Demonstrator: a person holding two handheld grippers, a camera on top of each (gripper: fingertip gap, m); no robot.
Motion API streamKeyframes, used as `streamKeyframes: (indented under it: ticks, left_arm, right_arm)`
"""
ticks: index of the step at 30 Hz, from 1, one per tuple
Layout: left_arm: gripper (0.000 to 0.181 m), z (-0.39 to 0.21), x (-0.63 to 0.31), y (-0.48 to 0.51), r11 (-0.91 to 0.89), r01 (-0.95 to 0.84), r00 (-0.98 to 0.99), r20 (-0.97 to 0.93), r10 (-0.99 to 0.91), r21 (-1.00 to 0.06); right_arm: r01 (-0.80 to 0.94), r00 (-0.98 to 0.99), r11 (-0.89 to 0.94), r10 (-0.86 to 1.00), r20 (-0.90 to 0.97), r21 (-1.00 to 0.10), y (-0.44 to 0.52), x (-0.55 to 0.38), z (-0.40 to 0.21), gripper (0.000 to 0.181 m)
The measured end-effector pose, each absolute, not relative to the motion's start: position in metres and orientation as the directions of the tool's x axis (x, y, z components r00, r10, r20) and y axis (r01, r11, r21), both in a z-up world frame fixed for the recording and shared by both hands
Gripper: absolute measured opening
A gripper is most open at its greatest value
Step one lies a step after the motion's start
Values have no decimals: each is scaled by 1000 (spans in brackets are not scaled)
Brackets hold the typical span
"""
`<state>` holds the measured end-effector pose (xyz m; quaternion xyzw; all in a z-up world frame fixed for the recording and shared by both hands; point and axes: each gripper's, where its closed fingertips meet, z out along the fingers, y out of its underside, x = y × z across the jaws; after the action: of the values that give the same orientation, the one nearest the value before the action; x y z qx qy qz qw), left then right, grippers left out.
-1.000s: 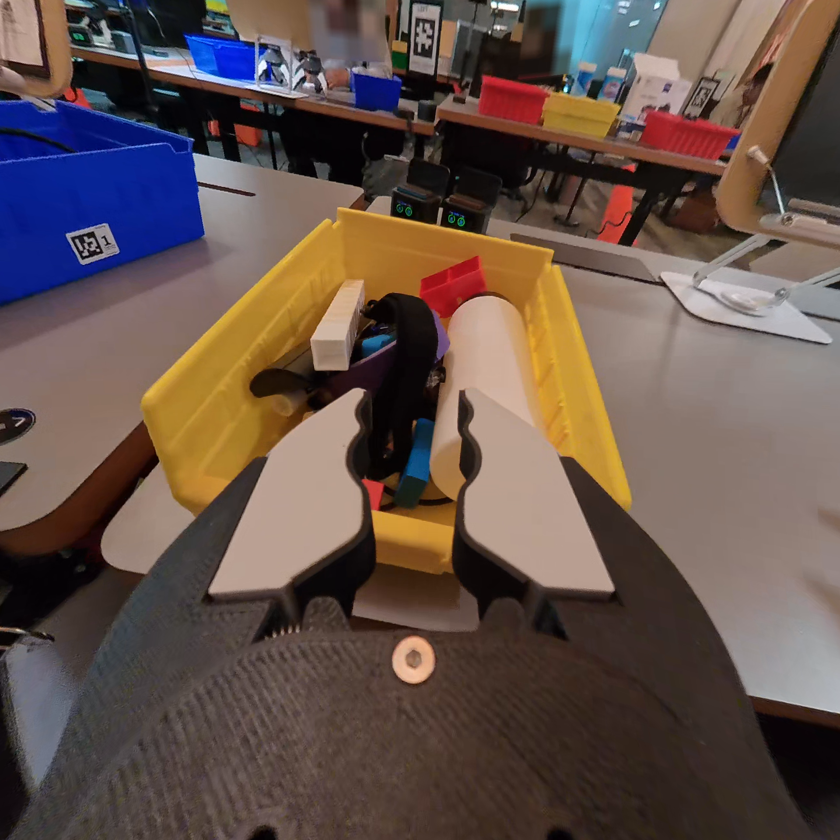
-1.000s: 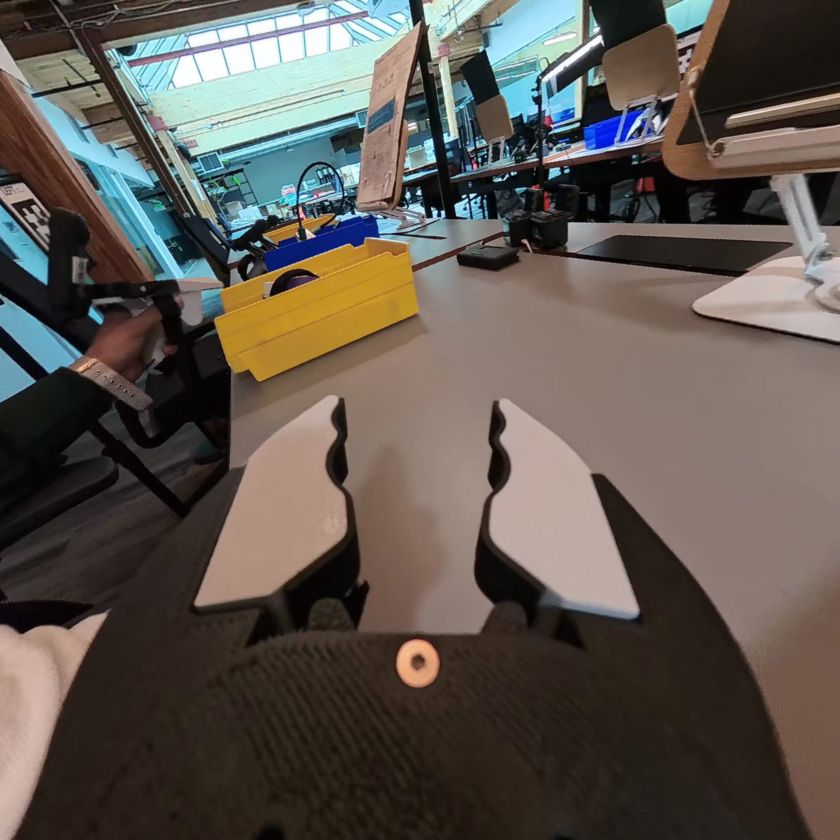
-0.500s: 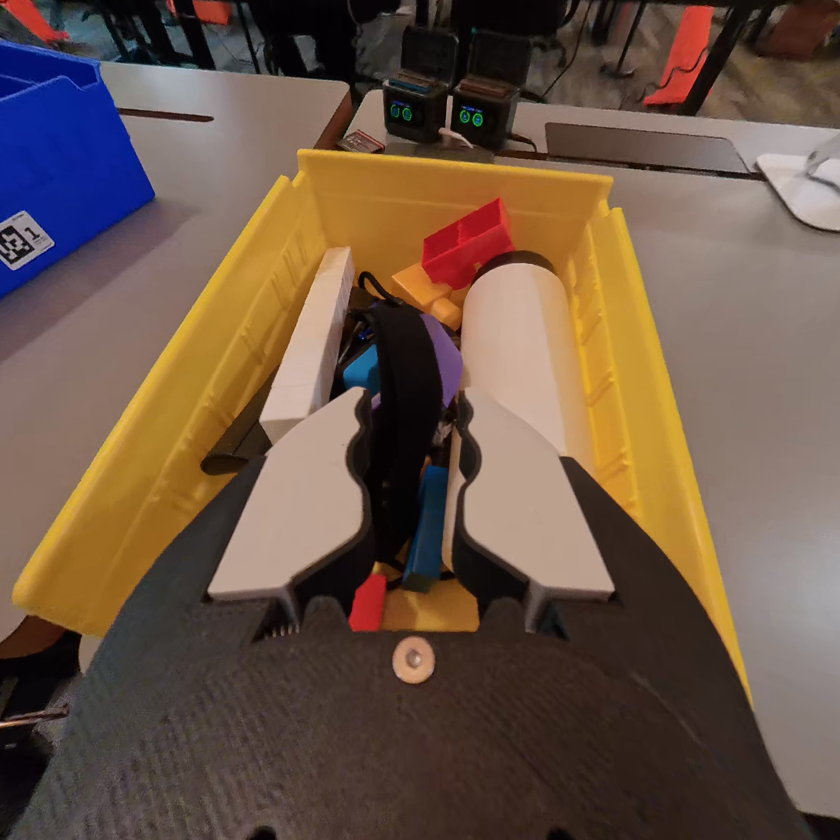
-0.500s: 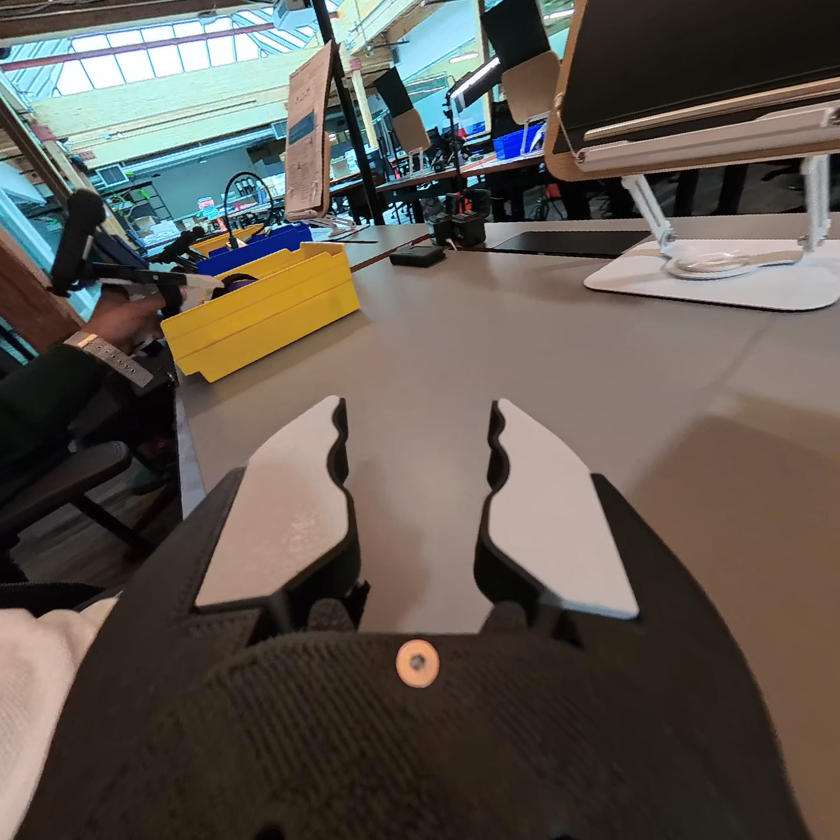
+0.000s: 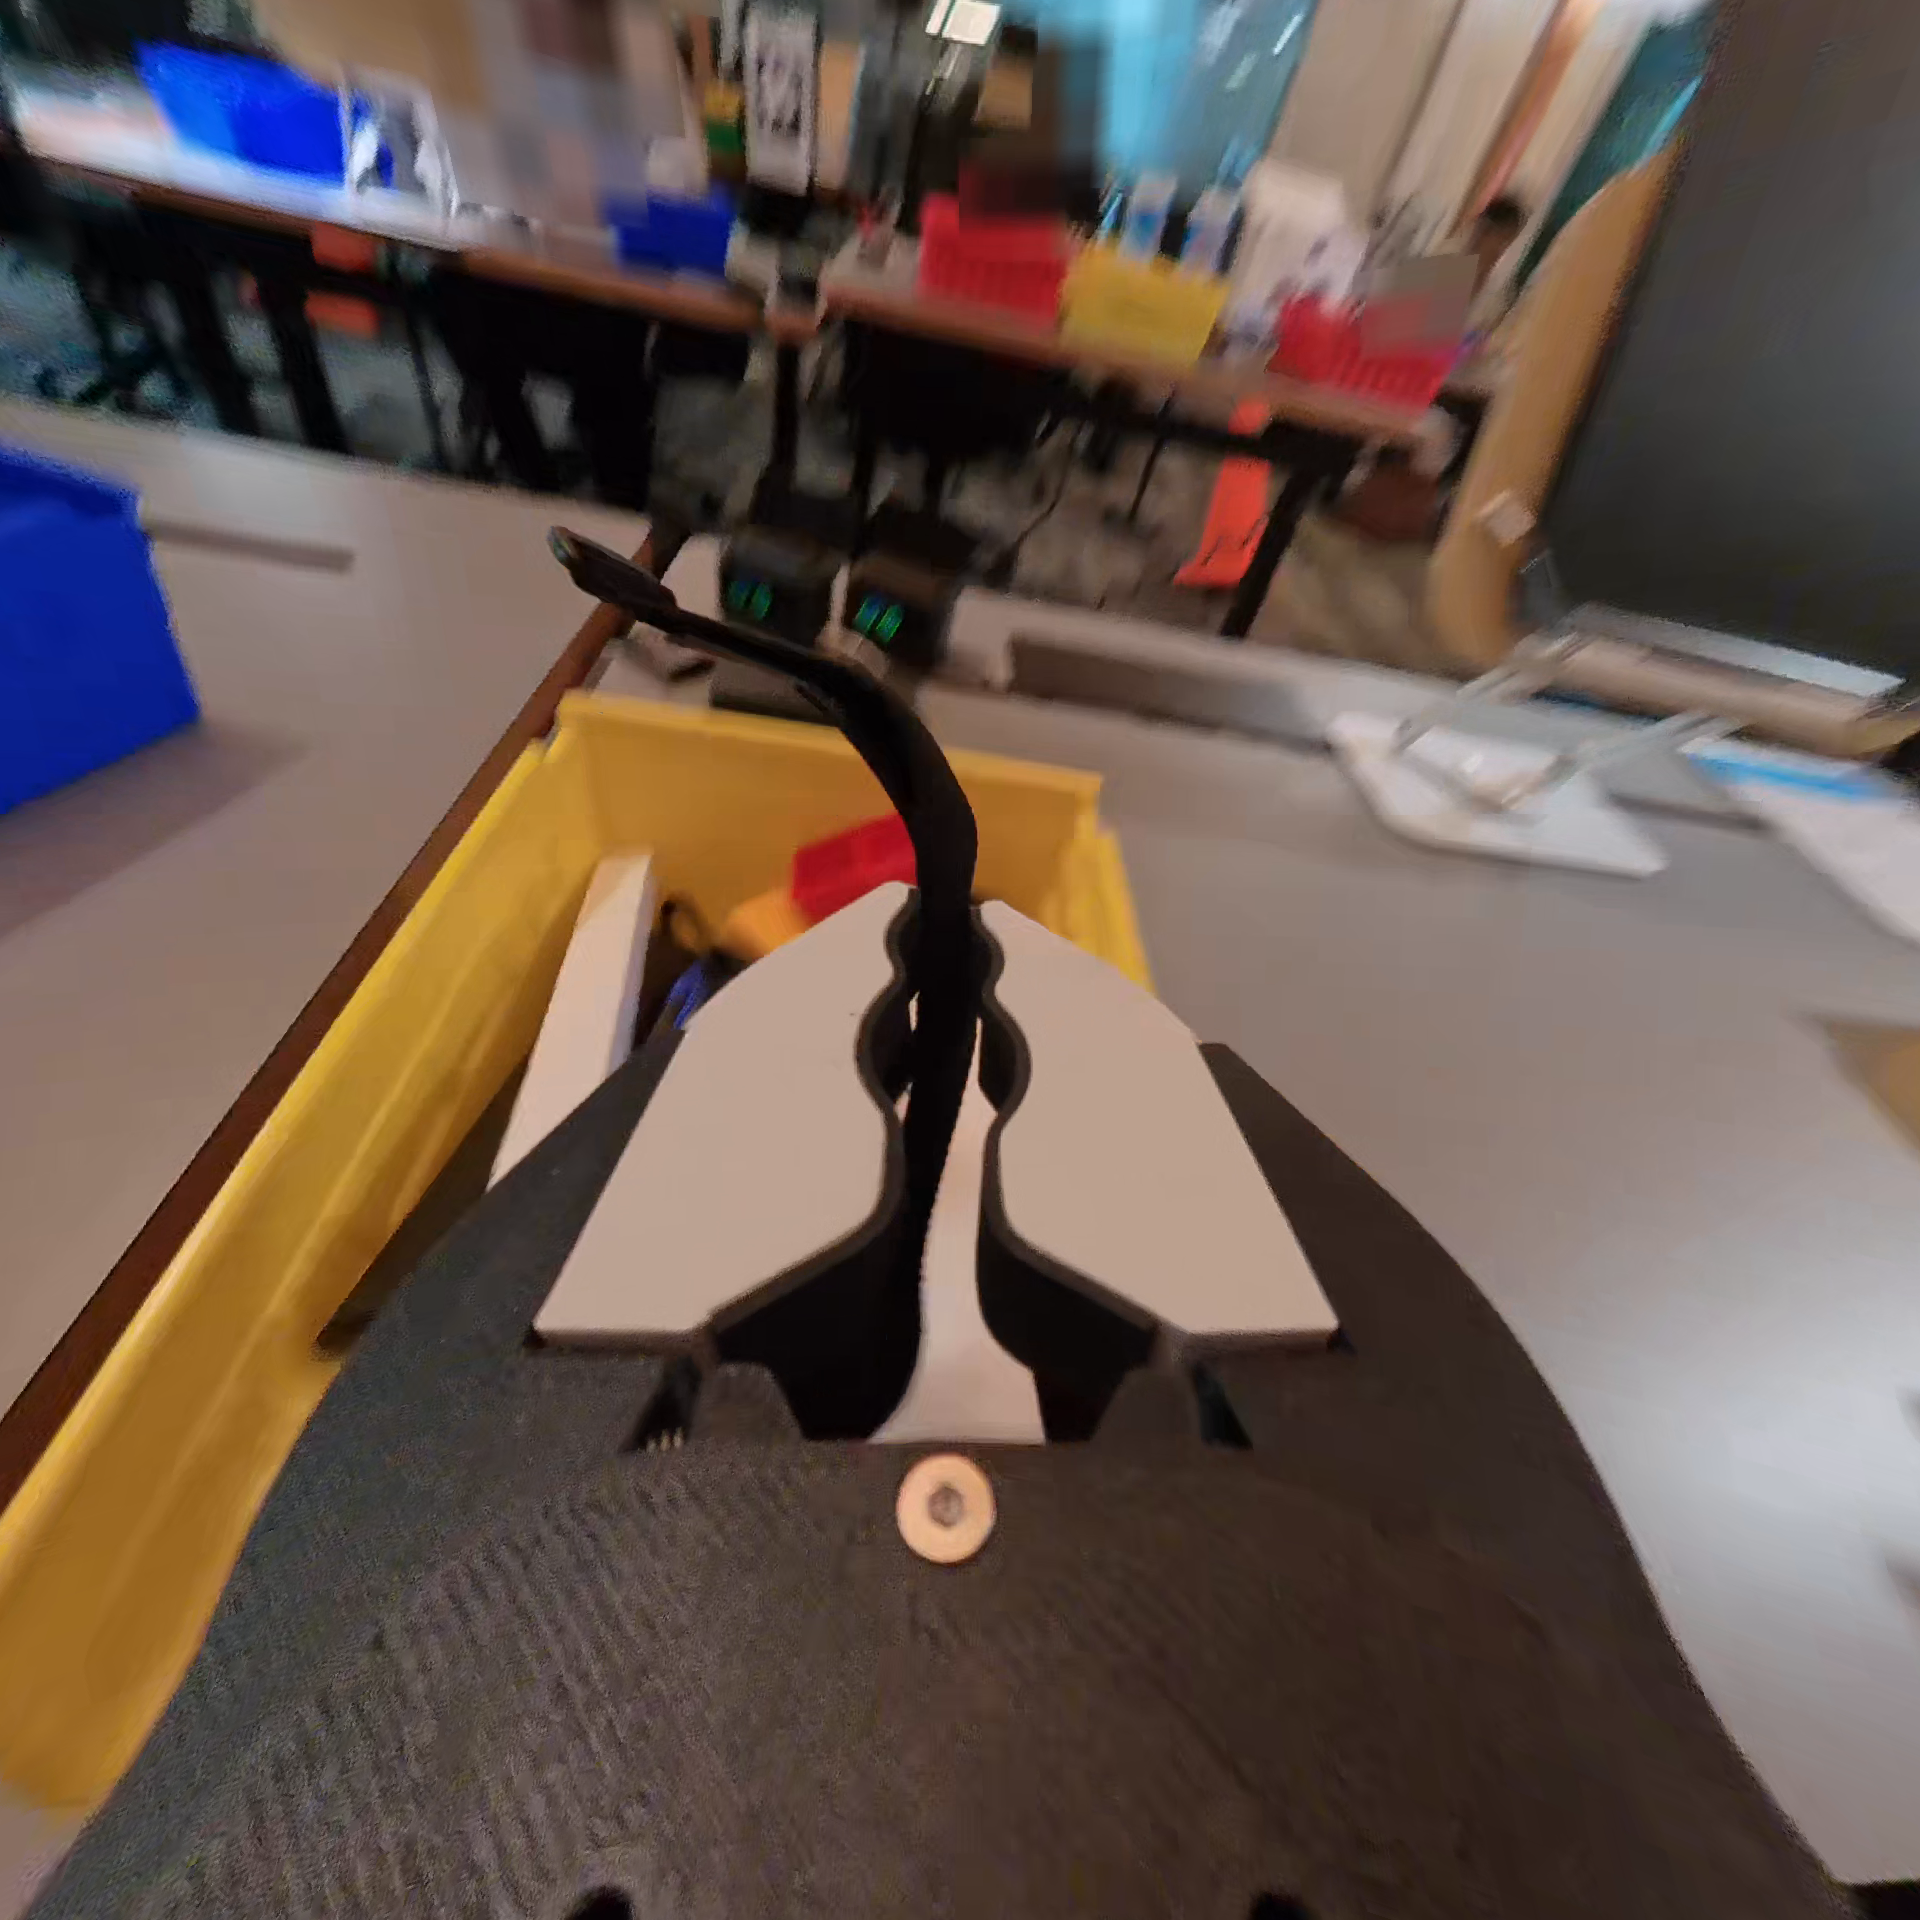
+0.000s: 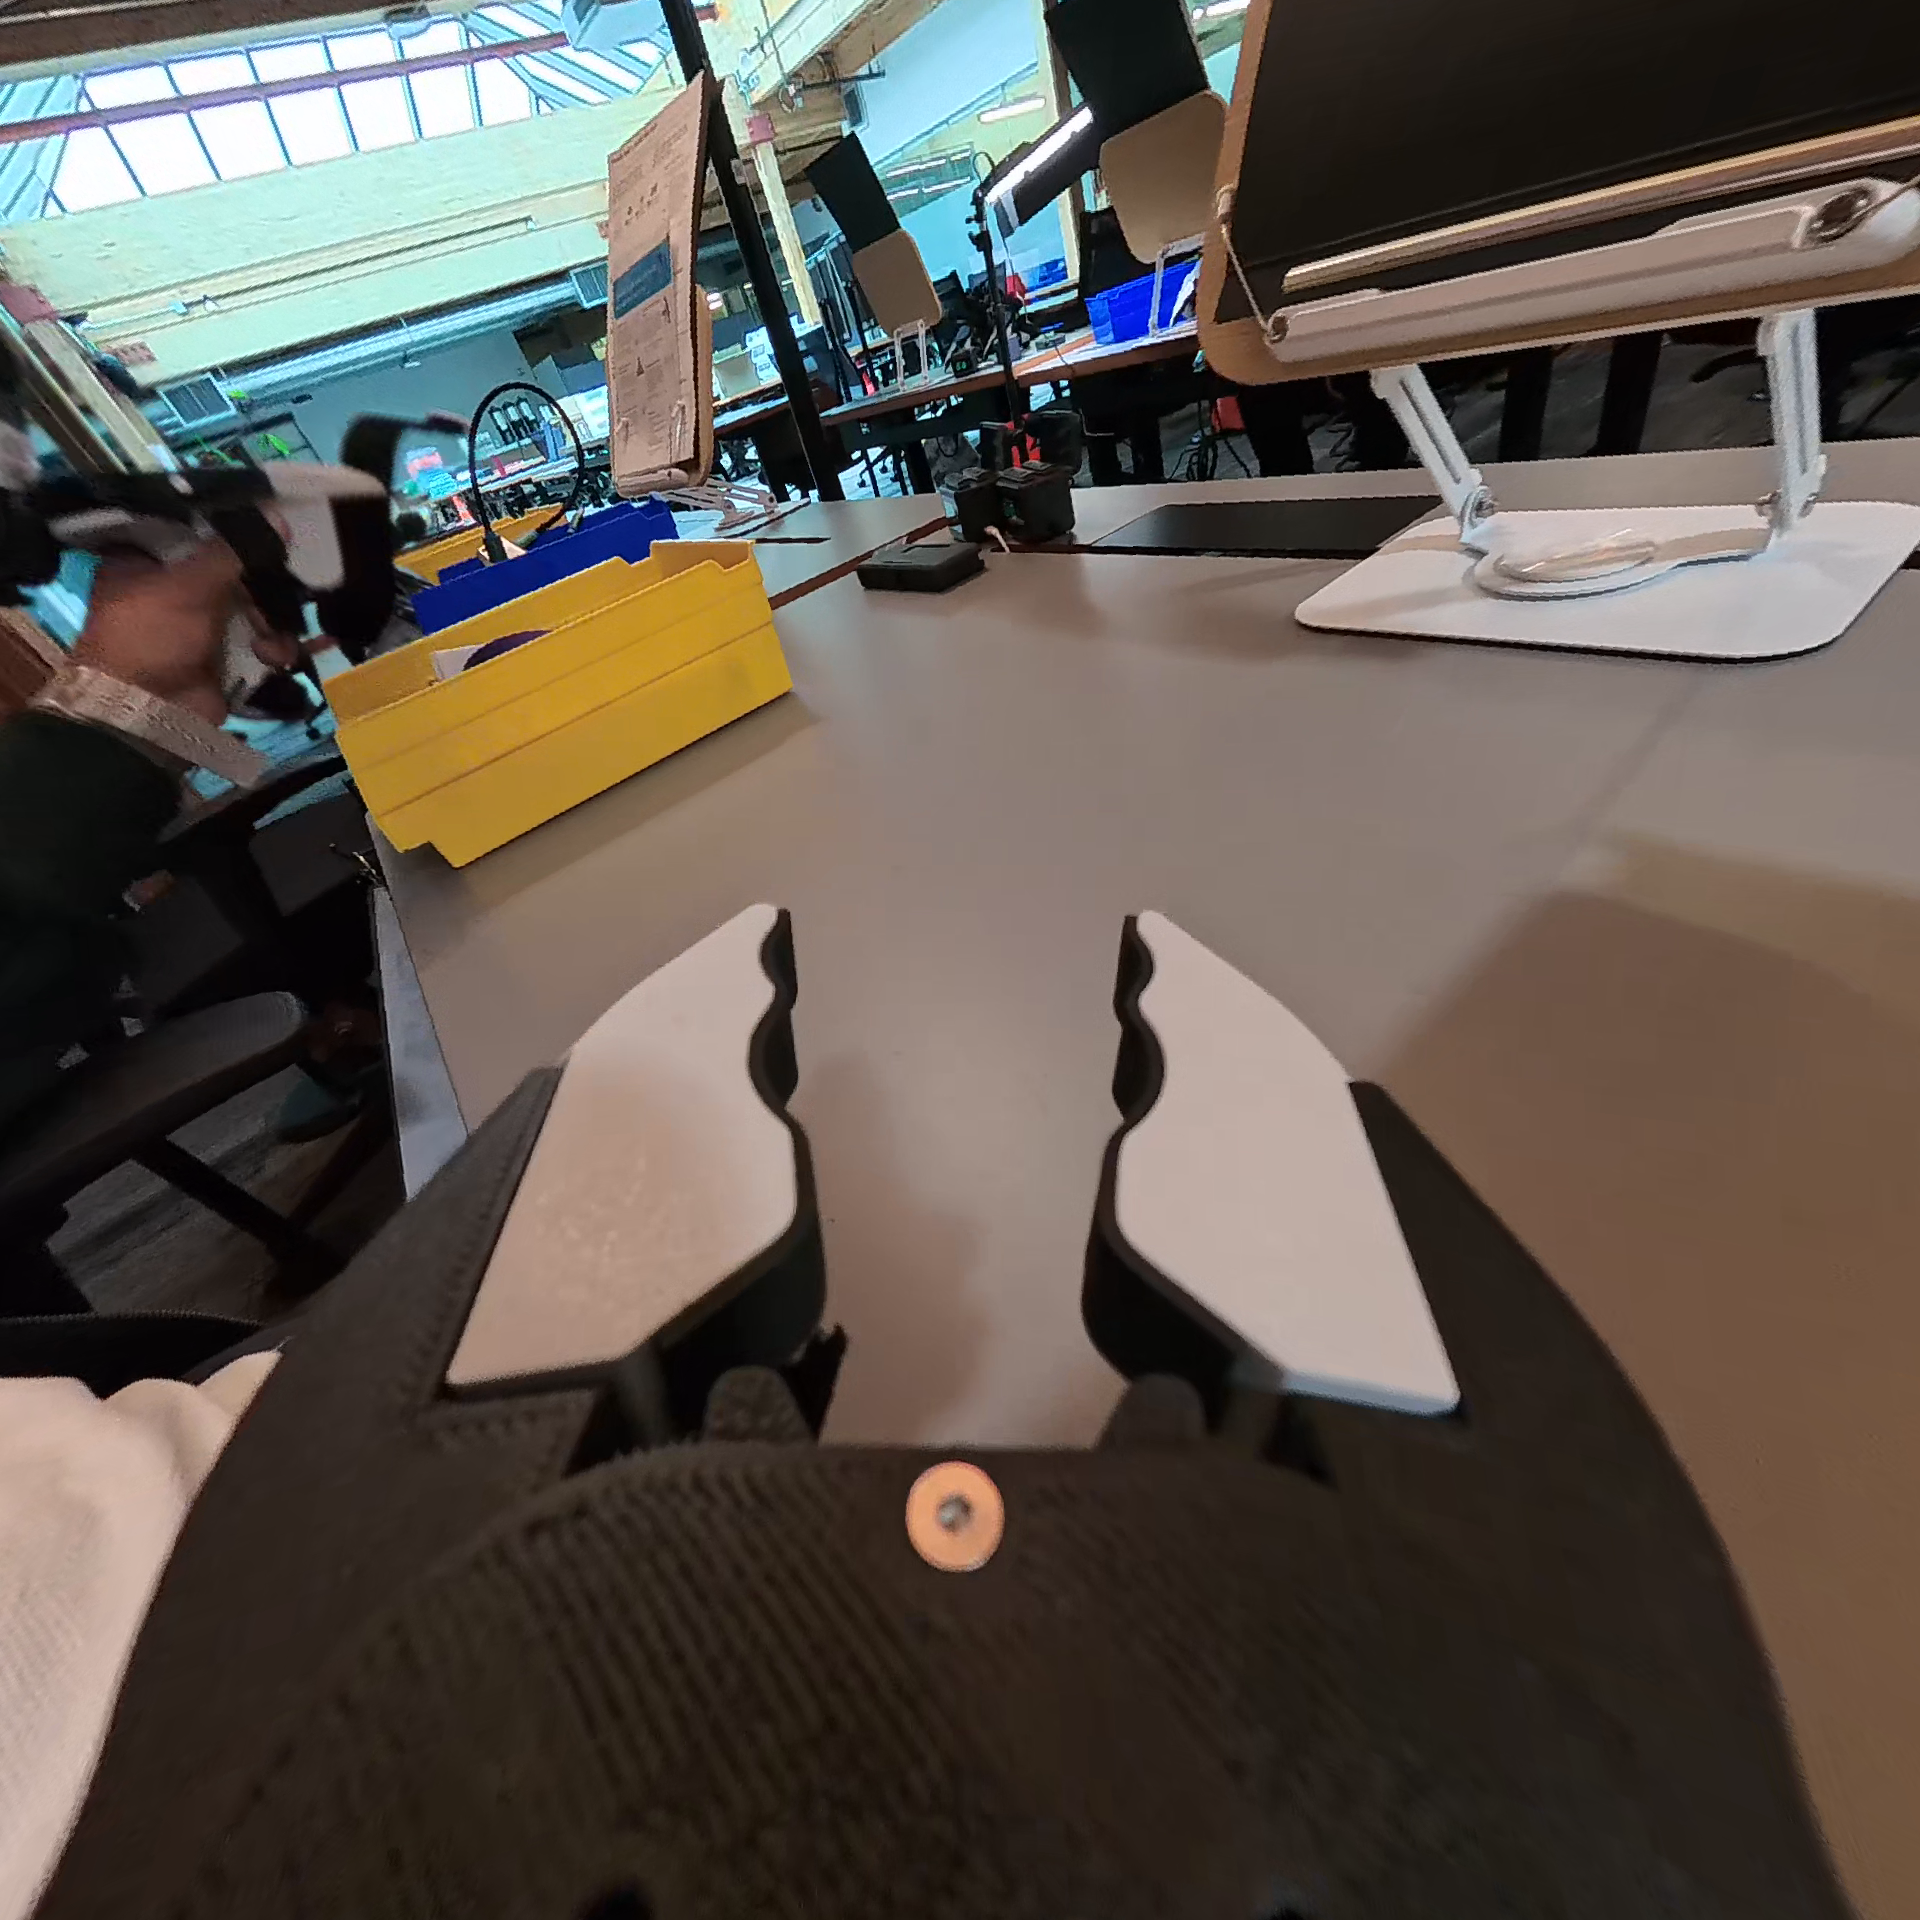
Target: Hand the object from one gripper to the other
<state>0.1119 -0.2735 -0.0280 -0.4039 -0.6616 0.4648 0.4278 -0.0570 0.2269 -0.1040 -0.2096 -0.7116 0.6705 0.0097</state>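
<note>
My left gripper (image 5: 940, 935) is shut on a black strap (image 5: 920, 769). It holds the strap above the yellow bin (image 5: 343, 1101), and the strap's free end curls up and to the left. The bin holds a white block (image 5: 597, 997), a red block (image 5: 857, 862) and other small parts, mostly hidden behind the gripper. My right gripper (image 6: 956, 935) is open and empty, low over the grey table (image 6: 1143, 748). In the right wrist view the yellow bin (image 6: 566, 717) stands far left, and the left gripper (image 6: 312, 520) shows blurred above its near end.
A blue bin (image 5: 62, 634) stands left of the yellow one. Two black chargers (image 5: 831, 603) sit behind the bin. A white laptop stand (image 6: 1621, 561) holds a dark screen at the right. A black chair (image 6: 135, 1091) is off the table's left edge. My right fingertips sit around 55 cm from my left ones.
My left gripper has closed on the black strap inside the bin and lifted it up out of the bin. My right gripper has stayed open and turned slightly over the table.
</note>
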Motion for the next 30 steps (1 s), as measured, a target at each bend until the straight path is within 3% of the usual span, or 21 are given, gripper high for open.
streamKeyframes:
  ticks: [4, 8, 14, 22, 25, 30]
  left_arm:
    - [5, 42, 99, -210, 233, -59, -51, 236, 970, -971]
    - [4, 73, 70, -111, 302, -133, 285, 255, 924, -944]
    - [6, -5, 26, 55, 298, 4, 570, 247, 784, -955]
    - [6, -84, 27, 181, 82, 132, 745, 154, 649, -988]
    - [6, -89, 27, 195, 52, 127, 761, 130, 635, -991]
    - [13, -98, 25, 189, 50, 159, 778, 157, 608, -986]
  right_arm:
    - [267, -918, 25, 309, -247, -963, 222, -55, -104, 59]
    - [287, -912, -66, 288, -294, -956, 211, -52, -85, 59]
    - [458, -849, -386, 78, -523, -800, 192, -33, -40, 59]
    - [542, -840, -171, -130, -526, -823, 168, 5, -68, 47]
    - [511, -857, -156, -159, -489, -845, 170, 6, -65, 18]
    - [437, -898, -158, -134, -420, -885, 172, 10, -62, 6]
